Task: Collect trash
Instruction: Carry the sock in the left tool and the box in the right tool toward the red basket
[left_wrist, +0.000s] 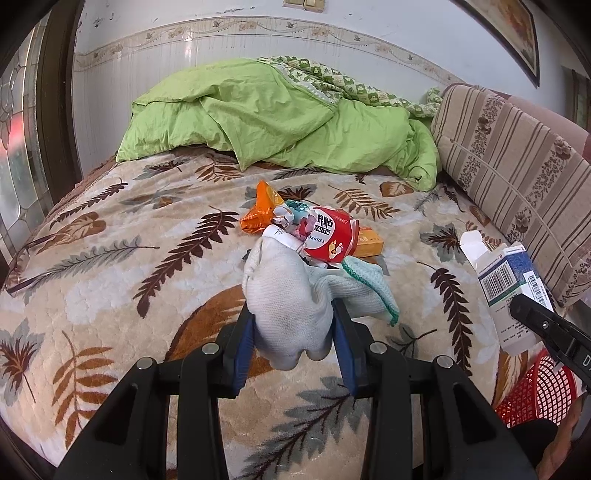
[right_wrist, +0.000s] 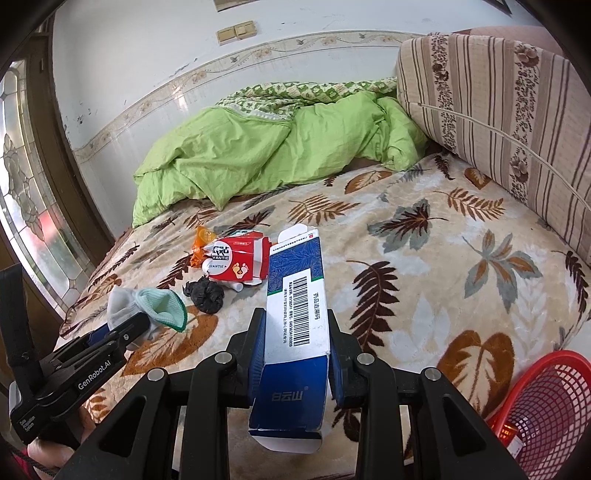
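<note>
1. Nearest in the right wrist view, the right hand-held gripper (right_wrist: 297, 354) pinches a blue and white carton (right_wrist: 295, 314) by its two long sides. The carton stands almost on end with its open top flap away from the camera, a grip that should let it drop lengthwise into a bin.
2. Just to the right, below the edge of the bed (right_wrist: 424, 266), a red mesh basket (right_wrist: 546, 410) waits (likely the place for the trash, since something orange already lies in it). The carton is near it but not yet above it.
3. In the left wrist view, the left hand-held gripper (left_wrist: 295, 332) is pressed on a pale grey sock (left_wrist: 284, 295) with a mint green cuff, bunched between the pads and lifted off the blanket. Whether a sock counts as trash I cannot tell.
4. Beyond the sock, the rest of the litter lies in one heap on the leaf-patterned blanket: a crumpled black wad (right_wrist: 207, 293), a red and white packet (right_wrist: 236, 264), a small yellow box (left_wrist: 369, 243) behind it and an orange wrapper (right_wrist: 201, 243) furthest off.
5. At the far end a green quilt (right_wrist: 258, 147) is pushed against the wall, and a striped cushion (right_wrist: 498, 99) stands along the right side, both well apart from the litter.
</note>
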